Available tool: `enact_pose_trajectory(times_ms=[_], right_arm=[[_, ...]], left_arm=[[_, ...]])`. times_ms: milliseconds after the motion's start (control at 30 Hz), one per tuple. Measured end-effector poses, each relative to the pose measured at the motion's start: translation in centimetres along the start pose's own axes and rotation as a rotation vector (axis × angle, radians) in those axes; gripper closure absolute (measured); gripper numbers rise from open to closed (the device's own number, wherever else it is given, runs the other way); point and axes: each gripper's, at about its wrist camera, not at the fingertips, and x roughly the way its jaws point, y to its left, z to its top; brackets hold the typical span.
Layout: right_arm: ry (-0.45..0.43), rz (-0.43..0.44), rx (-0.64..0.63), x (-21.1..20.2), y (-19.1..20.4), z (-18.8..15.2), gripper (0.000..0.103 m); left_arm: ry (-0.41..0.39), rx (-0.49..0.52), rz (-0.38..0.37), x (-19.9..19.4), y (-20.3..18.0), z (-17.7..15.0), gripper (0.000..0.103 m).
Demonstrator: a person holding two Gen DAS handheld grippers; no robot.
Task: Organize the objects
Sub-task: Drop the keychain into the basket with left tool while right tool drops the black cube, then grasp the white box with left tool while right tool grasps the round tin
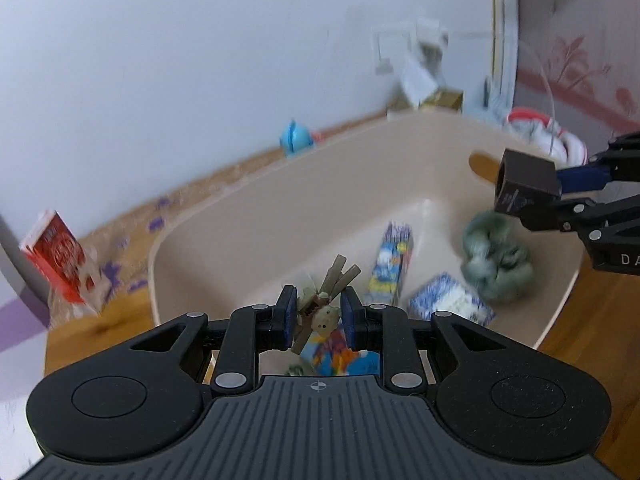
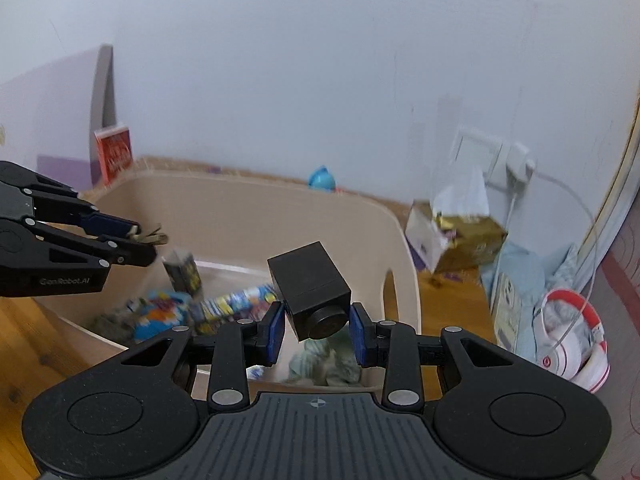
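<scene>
A beige plastic bin [image 1: 280, 208] stands on the wooden table and holds colourful packets [image 1: 390, 268] and a grey-green fuzzy bundle [image 1: 498, 256]. My left gripper [image 1: 319, 317] is shut on a small brown-green toy figure [image 1: 324, 304] above the bin's near side; it also shows in the right wrist view [image 2: 136, 240]. My right gripper [image 2: 317, 326] holds a black cube with a round lens [image 2: 312, 296] above the bin's [image 2: 224, 208] right end. Small gaps show beside the cube. The cube also shows in the left wrist view [image 1: 524, 188].
A red box [image 1: 60, 260] leans at the left by the wall. A blue toy [image 1: 296, 138] sits behind the bin. A gold and white box [image 2: 460, 236], a plugged charger [image 2: 520, 160] and red-white headphones [image 2: 572, 340] lie to the right.
</scene>
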Motion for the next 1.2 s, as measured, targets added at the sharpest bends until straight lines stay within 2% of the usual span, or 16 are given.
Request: enact_pose_trajectory(times_ms=[100,200,233,267,300,333,367,400,433,467,533,767,933,1200], right_arm=[[0.042,0.002,-0.013,1.3,0.0,-0.3,0.07],[0.052,0.009,-0.015,1.8,-0.2,-0.2,0.07],[0.054,0.006,-0.018,1.8,-0.1,-0.2,0.069],[0.053,0.004,-0.023,1.7,0.0,-0.2,0.069],[0.051,0.001,-0.024,1.6,0.0,-0.2,0.068],[0.047,-0.004,-0.026,1.5,0.1,-0.2,0.06],[0.037,-0.006,-0.028,1.2,0.2,-0.3,0.058],[0.031,-0.009,-0.026,1.0,0.2,-0.4,0.054],[0.024,-0.012,-0.022,0.7,0.2,-0.4,0.045],[0.014,-0.013,-0.019,0.3,0.2,-0.4,0.041],[-0.009,-0.01,-0.016,-0.8,0.3,-0.3,0.039],[-0.073,0.0,-0.032,-4.8,0.8,-0.8,0.007],[-0.05,0.035,-0.034,-6.0,1.8,-2.7,0.0],[0.053,0.061,-0.052,-4.7,2.7,-7.0,0.0]], left_arm=[[0.065,0.01,-0.006,1.1,-0.2,-0.2,0.079],[0.083,-0.007,0.0,1.6,0.0,-0.4,0.076],[0.073,-0.025,-0.007,1.6,0.3,-0.5,0.065],[0.067,-0.042,-0.015,1.7,0.5,-0.4,0.049],[0.051,-0.055,-0.028,1.3,0.6,-0.5,0.048],[0.036,-0.062,-0.04,0.8,0.6,-0.3,0.042],[0.022,-0.064,-0.04,0.3,0.6,-0.4,0.033],[0.006,-0.059,-0.034,-0.2,0.5,-0.4,0.028],[-0.019,-0.049,-0.027,-0.8,0.4,-0.5,0.024],[-0.037,-0.039,-0.022,-1.3,0.3,-0.5,0.024],[-0.06,-0.034,-0.007,-2.3,0.2,-0.7,0.023],[-0.128,-0.036,0.023,-6.8,0.2,-1.9,0.015],[-0.134,-0.051,0.041,-9.3,0.1,-4.0,0.013],[-0.115,-0.076,0.028,-11.8,-1.4,-8.6,0.012]])
